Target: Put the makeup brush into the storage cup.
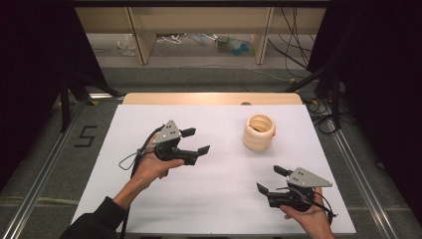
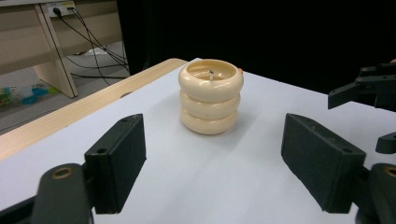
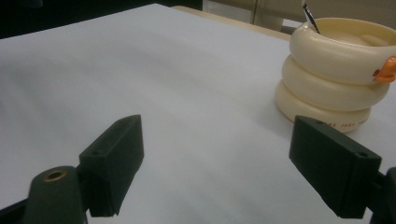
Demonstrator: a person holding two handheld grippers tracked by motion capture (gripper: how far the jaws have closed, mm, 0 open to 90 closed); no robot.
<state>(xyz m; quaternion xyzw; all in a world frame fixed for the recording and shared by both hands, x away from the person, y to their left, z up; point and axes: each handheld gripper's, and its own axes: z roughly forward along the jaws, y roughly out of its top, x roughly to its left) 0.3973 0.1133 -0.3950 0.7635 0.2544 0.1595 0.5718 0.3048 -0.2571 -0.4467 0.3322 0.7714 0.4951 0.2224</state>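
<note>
Left claw [image 1: 196,141]: jaws wide apart, nothing between them. It is held above the white worktop [image 1: 214,199] and aimed toward the cream ribbed pot [image 1: 259,133]. In the left gripper view the pot [image 2: 211,95] stands straight ahead of this claw, centred in the gap between the jaws but well beyond their tips. That alignment reads as a lined-up approach, not a grasp.

Right claw [image 1: 271,180]: jaws likewise spread, empty. The pot lies ahead of it and off to its right side; in the right gripper view the pot [image 3: 337,74] sits just past the right-hand jaw, apart from it. Judged from its angle, this claw is standing by, not yet directed at the pot.

The pot: upright, three stacked bulges, open at the top, resting on the worktop well clear of both claws. A thin dark stick [image 3: 310,17] leans out of its mouth, and a small orange tab [image 3: 387,70] projects from the upper ring on the side facing the right claw. What the stick is cannot be told.

Assessment: the pot stands between the two lines of reach, so either claw could take it. The bulged wall offers grooves for the jaws; the upright stance keeps the stick from spilling. No contact has been made.
</note>
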